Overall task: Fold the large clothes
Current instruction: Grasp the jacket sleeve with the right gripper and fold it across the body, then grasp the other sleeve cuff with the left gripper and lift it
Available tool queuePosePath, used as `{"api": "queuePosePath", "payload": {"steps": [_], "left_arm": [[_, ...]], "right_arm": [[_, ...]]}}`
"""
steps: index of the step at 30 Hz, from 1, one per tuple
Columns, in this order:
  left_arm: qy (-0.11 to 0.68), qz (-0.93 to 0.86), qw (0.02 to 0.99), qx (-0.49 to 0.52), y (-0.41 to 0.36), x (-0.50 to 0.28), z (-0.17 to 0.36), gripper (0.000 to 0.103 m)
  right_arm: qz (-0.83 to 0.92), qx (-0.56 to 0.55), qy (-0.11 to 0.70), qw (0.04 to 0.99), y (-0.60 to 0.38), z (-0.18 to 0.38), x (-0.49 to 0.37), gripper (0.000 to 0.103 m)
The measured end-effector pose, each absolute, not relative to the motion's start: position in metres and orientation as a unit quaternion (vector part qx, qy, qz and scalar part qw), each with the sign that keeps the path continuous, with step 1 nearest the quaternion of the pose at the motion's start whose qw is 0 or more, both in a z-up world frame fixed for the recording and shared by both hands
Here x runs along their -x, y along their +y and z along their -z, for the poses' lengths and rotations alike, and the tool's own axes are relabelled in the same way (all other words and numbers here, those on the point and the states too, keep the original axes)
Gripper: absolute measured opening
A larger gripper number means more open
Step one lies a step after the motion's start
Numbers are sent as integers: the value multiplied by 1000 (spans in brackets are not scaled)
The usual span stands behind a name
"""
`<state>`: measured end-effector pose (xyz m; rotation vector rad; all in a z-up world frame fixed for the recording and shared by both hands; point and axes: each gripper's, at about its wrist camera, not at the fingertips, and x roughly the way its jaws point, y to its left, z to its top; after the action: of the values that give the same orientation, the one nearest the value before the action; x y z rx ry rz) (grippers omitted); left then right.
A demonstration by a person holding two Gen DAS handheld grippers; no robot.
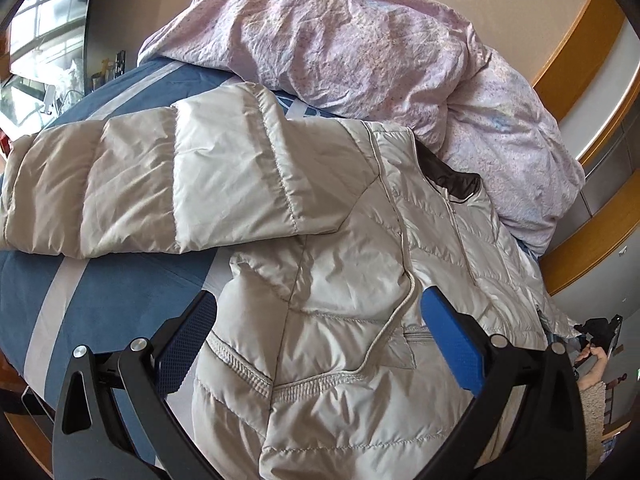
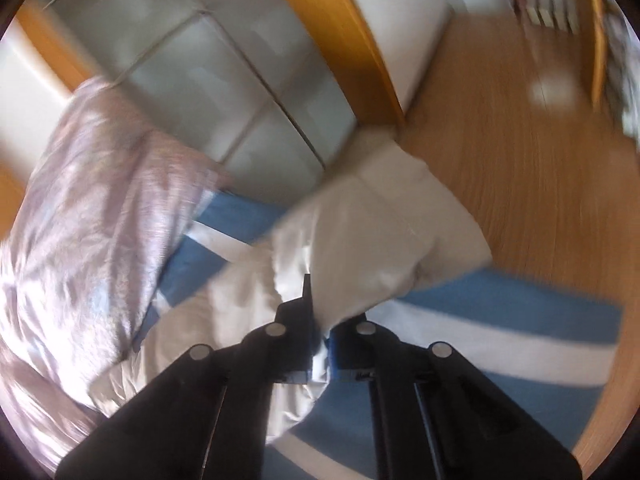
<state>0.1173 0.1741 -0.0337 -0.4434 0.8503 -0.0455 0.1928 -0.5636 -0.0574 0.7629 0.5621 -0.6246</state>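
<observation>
Folding has barely begun: the puffy jacket (image 1: 320, 240) lies spread out, left gripper (image 1: 320, 320) jaws wide apart above it, right gripper (image 2: 320, 344) pinching its sleeve (image 2: 380, 232).

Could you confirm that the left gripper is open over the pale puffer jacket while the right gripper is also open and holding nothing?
Not quite. The left gripper is open over the jacket, but the right gripper is shut on a fold of that jacket, with white fabric pinched between its fingers, as the right wrist view shows.
</observation>
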Motion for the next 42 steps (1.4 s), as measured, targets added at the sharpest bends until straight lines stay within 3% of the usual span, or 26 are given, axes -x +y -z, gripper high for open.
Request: {"api": "queuePosePath", "payload": {"steps": [8, 13, 19, 27, 30, 33, 35, 37, 42], "left_arm": [[346, -18, 917, 197, 200, -103, 24, 102], [355, -23, 904, 237, 223, -102, 30, 102], [340, -62, 905, 250, 243, -91, 35, 102], [306, -107, 918, 228, 263, -77, 25, 102], [313, -102, 910, 253, 276, -77, 30, 102], [309, -97, 904, 280, 289, -74, 36, 102], [302, -97, 902, 293, 296, -71, 38, 102], [297, -98, 900, 302, 301, -68, 39, 102], [291, -115, 892, 326, 315, -65, 43, 102]], "right_arm": [[180, -177, 189, 949, -433, -54, -231, 6], [62, -103, 168, 978, -340, -79, -238, 6], [-75, -42, 210, 974, -234, -63, -243, 6], [-139, 79, 340, 927, -129, 25, -255, 6], [-145, 139, 394, 897, -109, 61, -259, 11], [-157, 203, 416, 872, -100, 80, -246, 24], [-184, 211, 422, 862, -97, 79, -238, 52], [-227, 189, 419, 859, -96, 68, -231, 62], [-238, 101, 384, 886, -103, 35, -236, 54]]}}
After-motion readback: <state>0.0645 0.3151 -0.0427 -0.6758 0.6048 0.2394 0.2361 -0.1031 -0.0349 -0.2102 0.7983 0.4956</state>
